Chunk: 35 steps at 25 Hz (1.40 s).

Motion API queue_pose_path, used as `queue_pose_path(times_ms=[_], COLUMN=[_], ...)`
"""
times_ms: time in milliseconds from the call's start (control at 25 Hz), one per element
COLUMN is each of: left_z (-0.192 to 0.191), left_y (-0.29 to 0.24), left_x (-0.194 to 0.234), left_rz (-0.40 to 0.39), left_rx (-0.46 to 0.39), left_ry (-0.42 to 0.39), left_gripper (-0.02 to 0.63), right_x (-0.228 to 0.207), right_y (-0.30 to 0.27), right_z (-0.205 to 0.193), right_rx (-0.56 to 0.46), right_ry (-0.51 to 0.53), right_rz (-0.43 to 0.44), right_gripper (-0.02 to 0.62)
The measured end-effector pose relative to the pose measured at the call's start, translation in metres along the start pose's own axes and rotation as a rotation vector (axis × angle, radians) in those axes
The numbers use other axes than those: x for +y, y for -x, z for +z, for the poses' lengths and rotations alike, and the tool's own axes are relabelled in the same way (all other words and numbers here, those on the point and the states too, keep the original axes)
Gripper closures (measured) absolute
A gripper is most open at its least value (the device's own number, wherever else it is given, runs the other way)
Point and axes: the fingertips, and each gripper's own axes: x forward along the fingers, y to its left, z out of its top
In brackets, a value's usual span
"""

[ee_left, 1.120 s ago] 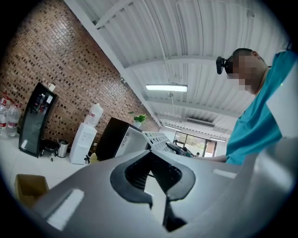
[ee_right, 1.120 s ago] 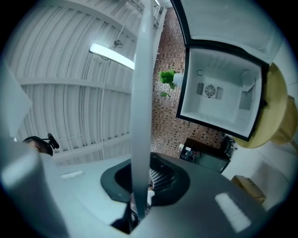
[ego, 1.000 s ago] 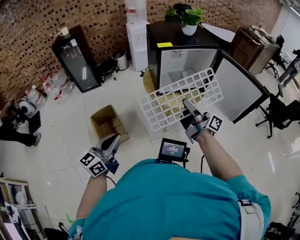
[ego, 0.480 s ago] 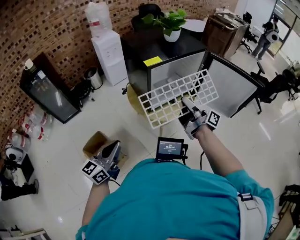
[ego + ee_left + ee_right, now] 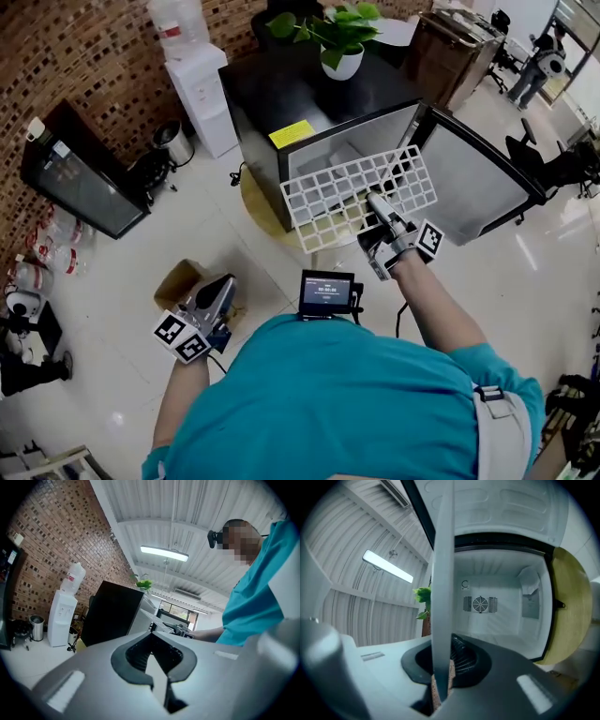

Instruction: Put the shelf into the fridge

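A white grid shelf (image 5: 358,194) hangs in the air in front of the small black fridge (image 5: 314,112), whose door (image 5: 476,180) stands open to the right. My right gripper (image 5: 378,208) is shut on the shelf's near edge. In the right gripper view the shelf (image 5: 442,573) shows edge-on, running up from the jaws, and the white fridge interior (image 5: 497,606) with a fan vent lies straight beyond. My left gripper (image 5: 221,293) hangs low at my left side, shut and holding nothing; its jaws meet in the left gripper view (image 5: 157,667).
A potted plant (image 5: 339,37) stands on the fridge top beside a yellow note (image 5: 292,133). A water dispenser (image 5: 194,67) and a black glass-door cooler (image 5: 80,183) line the brick wall. A cardboard box (image 5: 183,283) lies on the floor by my left gripper. A yellow round mat (image 5: 258,202) lies under the fridge.
The view has moved closer to the fridge, which now sits nearer and more central. The shelf in my right gripper has come up against the open fridge front. The left gripper stays low.
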Motion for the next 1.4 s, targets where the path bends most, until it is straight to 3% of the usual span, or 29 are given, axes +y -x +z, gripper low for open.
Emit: queue_pose_path(times_ms=[280, 400, 680, 1000, 1400], left_z=[-0.036, -0.057, -0.169, -0.192, -0.193], left_y=[-0.056, -0.081, -0.079, -0.084, -0.081], left_x=[0.027, 0.042, 0.138, 0.163, 0.170], left_rz=[0.143, 0.178, 0.133, 0.069, 0.063], left_rx=[-0.064, -0.051, 0.043, 0.110, 0.140], left_ry=[0.040, 0.034, 0.049, 0.066, 0.069], left_gripper=[0.607, 0.607, 0.607, 0.609, 0.607], right_x=[-0.041, -0.062, -0.201, -0.208, -0.217], right_y=[-0.015, -0.027, -0.020, -0.028, -0.039], right_z=[0.035, 0.055, 0.032, 0.031, 0.032], right_rx=[0.072, 0.086, 0.048, -0.037, -0.017], right_ry=[-0.058, -0.082, -0.104, -0.085, -0.064], right_rz=[0.049, 0.052, 0.024, 0.000, -0.015], right_gripper=[0.568, 0.569, 0.569, 0.569, 0.569])
